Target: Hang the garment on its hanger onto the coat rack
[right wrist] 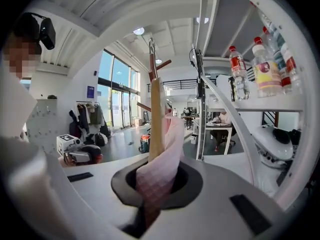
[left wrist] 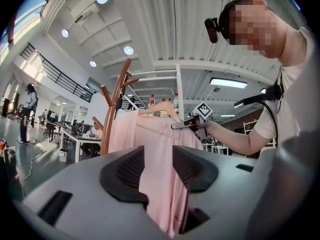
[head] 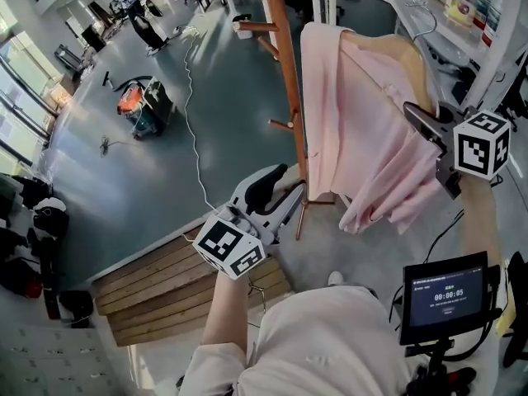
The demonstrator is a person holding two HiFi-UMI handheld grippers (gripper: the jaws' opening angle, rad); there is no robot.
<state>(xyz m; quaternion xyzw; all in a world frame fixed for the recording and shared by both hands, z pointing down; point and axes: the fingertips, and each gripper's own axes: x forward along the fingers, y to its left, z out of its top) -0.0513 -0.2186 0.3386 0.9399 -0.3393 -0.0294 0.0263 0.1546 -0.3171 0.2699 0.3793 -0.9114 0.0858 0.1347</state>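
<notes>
A pink garment (head: pixel 363 130) hangs on a wooden hanger (head: pixel 404 52) with a metal hook (head: pixel 422 23). It is held in the air just right of the coat rack's wooden pole (head: pixel 288 81). My right gripper (head: pixel 422 124) is shut on the hanger's shoulder and the cloth over it. In the right gripper view the hanger arm (right wrist: pixel 156 114) and pink cloth (right wrist: pixel 159 176) rise out of that gripper (right wrist: pixel 156 184). My left gripper (head: pixel 289 192) is open and empty, low and apart from the garment's hem. From the left gripper (left wrist: pixel 159 166), the garment (left wrist: pixel 160 159) and rack (left wrist: pixel 112 109) show beyond.
A white shelf frame (head: pixel 487 40) with water bottles (right wrist: pixel 265 69) stands close on the right. Wooden planks (head: pixel 165 287) lie by the person's feet, and a small monitor (head: pixel 445 295) sits low right. A white cable (head: pixel 194 130) and a tool bag (head: pixel 144 106) lie on the floor.
</notes>
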